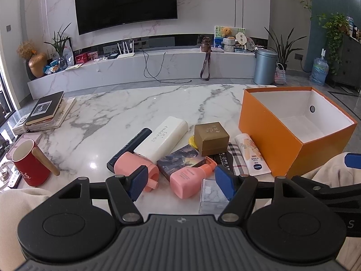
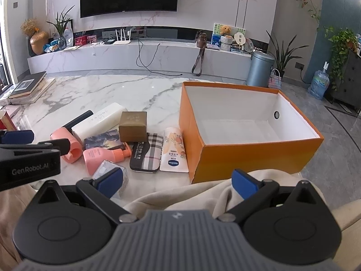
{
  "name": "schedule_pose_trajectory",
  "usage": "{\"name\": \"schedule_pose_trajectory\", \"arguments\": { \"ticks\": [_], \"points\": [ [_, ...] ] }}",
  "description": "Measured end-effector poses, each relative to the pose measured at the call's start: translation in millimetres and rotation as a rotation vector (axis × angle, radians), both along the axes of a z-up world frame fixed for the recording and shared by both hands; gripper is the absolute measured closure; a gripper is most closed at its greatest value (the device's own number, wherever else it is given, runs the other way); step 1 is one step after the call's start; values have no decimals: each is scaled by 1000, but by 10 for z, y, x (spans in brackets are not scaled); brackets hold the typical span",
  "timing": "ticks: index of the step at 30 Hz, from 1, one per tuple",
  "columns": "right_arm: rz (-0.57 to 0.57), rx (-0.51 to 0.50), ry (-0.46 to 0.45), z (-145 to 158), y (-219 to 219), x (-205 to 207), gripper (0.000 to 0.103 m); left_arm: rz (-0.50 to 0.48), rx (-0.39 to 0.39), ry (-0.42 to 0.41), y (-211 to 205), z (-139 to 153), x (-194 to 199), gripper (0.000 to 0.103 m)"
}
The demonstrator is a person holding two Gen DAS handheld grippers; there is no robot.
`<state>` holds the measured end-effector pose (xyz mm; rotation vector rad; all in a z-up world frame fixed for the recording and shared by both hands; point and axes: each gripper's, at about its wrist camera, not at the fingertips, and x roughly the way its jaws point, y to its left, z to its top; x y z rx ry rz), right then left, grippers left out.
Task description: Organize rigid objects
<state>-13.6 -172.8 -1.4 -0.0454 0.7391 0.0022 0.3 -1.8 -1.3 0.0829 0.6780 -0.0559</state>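
Observation:
An open, empty orange box (image 1: 270,133) (image 2: 257,155) stands on the marble table at the right. Left of it lies a pile: pink pump bottle (image 1: 187,178) (image 2: 99,155), pink cylinder (image 1: 130,167), white case (image 1: 164,139), gold box (image 1: 211,137) (image 2: 133,126), printed flat box (image 1: 180,161), plaid case (image 2: 150,155), Vaseline tube (image 1: 251,154) (image 2: 173,151), clear box (image 1: 212,195). My left gripper (image 1: 182,186) is open just above the pink bottle. My right gripper (image 2: 179,184) is open, low over beige cloth (image 2: 180,196) in front of the orange box.
A red mug (image 1: 27,162) stands at the table's left edge, with stacked books (image 1: 47,110) behind it. The marble table top (image 1: 135,103) stretches beyond the pile. A TV console, grey bin (image 1: 265,66) and plants stand across the room.

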Motion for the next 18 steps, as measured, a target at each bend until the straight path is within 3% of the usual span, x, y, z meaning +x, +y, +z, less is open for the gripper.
{"name": "schedule_pose_trajectory", "arguments": {
  "ticks": [18],
  "points": [
    [-3, -3, 12, -27, 11, -2, 2, 1, -4, 3, -8, -22, 1, 23]
  ]
}}
